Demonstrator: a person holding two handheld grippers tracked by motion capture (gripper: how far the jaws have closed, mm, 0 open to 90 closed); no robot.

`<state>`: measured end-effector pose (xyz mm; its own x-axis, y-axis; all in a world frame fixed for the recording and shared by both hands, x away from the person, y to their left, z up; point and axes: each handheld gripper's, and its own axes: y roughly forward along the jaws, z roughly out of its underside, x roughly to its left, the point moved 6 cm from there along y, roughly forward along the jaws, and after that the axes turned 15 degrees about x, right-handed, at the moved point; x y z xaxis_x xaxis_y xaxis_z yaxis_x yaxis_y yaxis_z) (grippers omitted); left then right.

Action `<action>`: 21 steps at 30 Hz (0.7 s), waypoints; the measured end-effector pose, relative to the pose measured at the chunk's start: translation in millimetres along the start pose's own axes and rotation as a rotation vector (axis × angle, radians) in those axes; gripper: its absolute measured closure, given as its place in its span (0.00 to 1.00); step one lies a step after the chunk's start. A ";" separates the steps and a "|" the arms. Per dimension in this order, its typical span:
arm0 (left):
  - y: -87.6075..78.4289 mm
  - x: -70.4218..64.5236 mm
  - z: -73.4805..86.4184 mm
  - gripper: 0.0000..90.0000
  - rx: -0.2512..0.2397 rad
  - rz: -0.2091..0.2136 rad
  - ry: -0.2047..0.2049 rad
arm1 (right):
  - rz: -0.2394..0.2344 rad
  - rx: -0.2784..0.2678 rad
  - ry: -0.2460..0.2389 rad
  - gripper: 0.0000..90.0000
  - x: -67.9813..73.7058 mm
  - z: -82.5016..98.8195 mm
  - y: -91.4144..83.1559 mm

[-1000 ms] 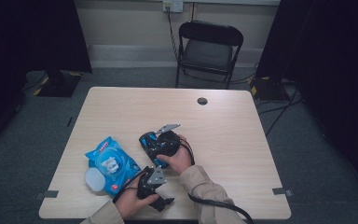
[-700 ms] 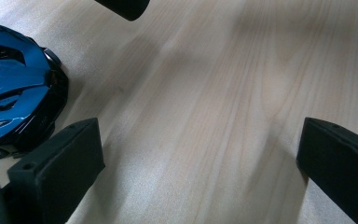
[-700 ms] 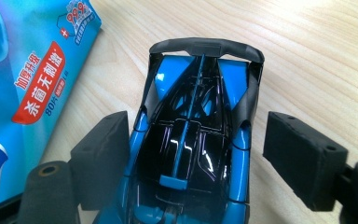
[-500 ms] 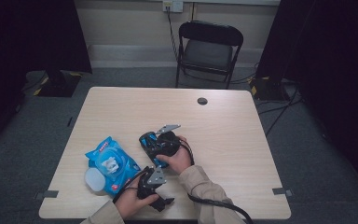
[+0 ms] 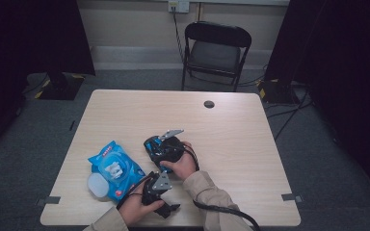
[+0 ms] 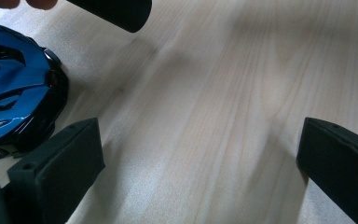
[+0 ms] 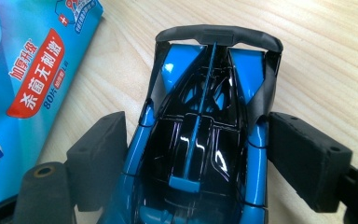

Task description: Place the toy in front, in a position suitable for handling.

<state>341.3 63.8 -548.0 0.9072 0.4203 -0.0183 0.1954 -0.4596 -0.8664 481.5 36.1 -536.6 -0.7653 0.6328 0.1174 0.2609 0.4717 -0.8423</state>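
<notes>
A blue and black toy car (image 7: 200, 140) lies on the wooden table (image 5: 241, 139), its rear wing pointing away in the right gripper view. My right gripper (image 7: 200, 158) is shut on it, one black pad pressed against each side. The high view has that gripper (image 5: 166, 144) and the car (image 5: 153, 146) at the table's middle, under a hand. My left gripper (image 5: 160, 188) is held near the front edge. In the left gripper view it (image 6: 198, 168) stands wide open over bare wood, with the car (image 6: 14, 102) at the left.
A blue pack of wet wipes (image 5: 115, 166) lies left of the car, also close by in the right gripper view (image 7: 28, 79), with a pale round lid (image 5: 96, 185) at its front corner. A dark round hole (image 5: 209, 104) marks the far table. A black chair (image 5: 217, 48) stands beyond.
</notes>
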 end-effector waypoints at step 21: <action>-0.2 0.3 0.4 0.00 0.002 -0.001 0.006 | 0.046 0.020 -0.004 0.31 -0.7 1.1 -0.4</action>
<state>341.4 64.4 -548.0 0.9094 0.4158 -0.0141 0.1959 -0.4578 -0.8672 481.3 34.8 -536.9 -0.7550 0.6512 0.0764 0.2843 0.4301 -0.8569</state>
